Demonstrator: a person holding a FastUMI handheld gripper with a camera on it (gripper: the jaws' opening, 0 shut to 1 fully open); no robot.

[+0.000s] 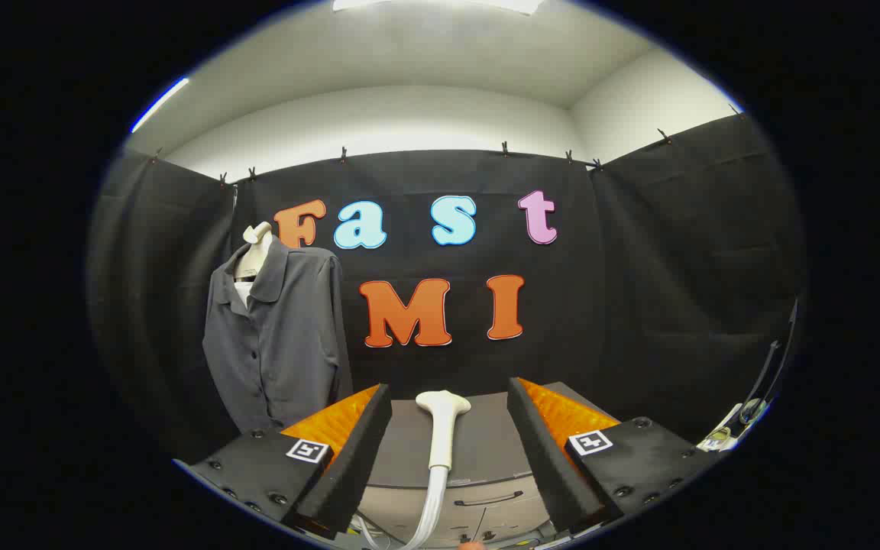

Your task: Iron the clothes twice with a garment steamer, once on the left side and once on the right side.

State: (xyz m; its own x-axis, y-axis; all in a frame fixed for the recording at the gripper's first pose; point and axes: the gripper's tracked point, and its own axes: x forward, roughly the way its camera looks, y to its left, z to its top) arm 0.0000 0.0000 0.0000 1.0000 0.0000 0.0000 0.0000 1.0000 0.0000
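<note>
A grey button-up shirt [276, 336] hangs on a pale mannequin torso [255, 248] to the left, beyond my fingers and in front of the booth wall. The white garment steamer head [442, 424] stands upright on a grey cabinet top [486, 451], its ribbed hose [428, 512] trailing down toward me. My gripper [448, 451] is open, one finger on each side of the steamer's neck with a wide gap, touching nothing.
The grey cabinet has a drawer with a handle [486, 500] below the steamer. At the far right stand some cables and a small device [738, 424]. Black cloth walls close the booth behind and on both sides.
</note>
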